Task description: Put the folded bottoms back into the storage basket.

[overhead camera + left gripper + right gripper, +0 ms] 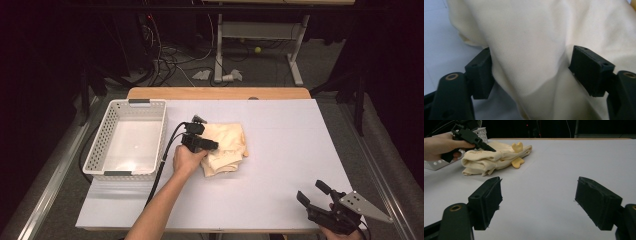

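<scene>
Folded cream cloth [227, 147] lies mid-table [290, 150], just right of the white basket [127, 140]. Left claw [530, 72] — jaws wide, a fold of cloth between them, not yet pinched. Right claw [536, 202] — wide, holding nothing, at the table's near right corner, well apart from the cloth.

- The left gripper [212, 145] sits near the table's middle, jaws wide apart.
- The right gripper [314, 192] waits at the table's near right corner, jaws wide apart.
</scene>
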A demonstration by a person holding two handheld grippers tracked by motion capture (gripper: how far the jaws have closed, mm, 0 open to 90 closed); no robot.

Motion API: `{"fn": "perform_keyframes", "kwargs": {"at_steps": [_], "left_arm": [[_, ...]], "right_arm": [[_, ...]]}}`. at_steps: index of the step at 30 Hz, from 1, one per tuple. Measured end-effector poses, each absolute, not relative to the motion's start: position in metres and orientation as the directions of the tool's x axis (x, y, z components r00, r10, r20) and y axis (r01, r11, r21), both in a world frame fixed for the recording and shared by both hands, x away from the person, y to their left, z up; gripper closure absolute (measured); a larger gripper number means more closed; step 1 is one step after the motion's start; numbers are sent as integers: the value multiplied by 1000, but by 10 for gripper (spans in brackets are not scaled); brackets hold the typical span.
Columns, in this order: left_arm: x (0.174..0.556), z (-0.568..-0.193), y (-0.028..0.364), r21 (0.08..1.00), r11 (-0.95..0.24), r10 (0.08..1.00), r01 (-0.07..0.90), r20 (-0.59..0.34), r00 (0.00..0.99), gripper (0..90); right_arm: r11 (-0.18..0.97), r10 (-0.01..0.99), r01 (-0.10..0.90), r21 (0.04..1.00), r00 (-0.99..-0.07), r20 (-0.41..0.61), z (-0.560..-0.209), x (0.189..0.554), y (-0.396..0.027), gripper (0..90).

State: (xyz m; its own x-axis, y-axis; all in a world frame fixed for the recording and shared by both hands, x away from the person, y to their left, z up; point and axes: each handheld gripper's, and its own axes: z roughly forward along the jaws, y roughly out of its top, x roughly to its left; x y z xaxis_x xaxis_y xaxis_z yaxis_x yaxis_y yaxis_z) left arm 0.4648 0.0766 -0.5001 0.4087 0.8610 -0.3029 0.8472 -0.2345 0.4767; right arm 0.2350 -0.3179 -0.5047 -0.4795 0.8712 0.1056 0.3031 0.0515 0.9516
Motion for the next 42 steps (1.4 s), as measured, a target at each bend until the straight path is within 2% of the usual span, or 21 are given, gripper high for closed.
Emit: {"fn": "perform_keyframes", "kwargs": {"at_steps": [7,12,18,27,42], "left_arm": [[464,-498,71,458,-245,849,855,-323,417,415],[464,-498,71,452,-247,842,857,-338,421,487],[465,-496,73,446,-254,833,858,-350,428,628],[462,-492,75,478,-271,823,836,-335,458,691],[450,-462,84,577,-254,780,776,-353,518,701]], "right_arm": [[52,870,305,951,-482,107,-505,236,-317,217],[56,869,311,949,-482,107,-505,237,-317,218],[59,867,314,948,-487,107,-505,240,-316,219],[53,866,321,945,-486,117,-506,241,-316,219],[59,868,317,947,-485,109,-506,240,-316,222]]}}
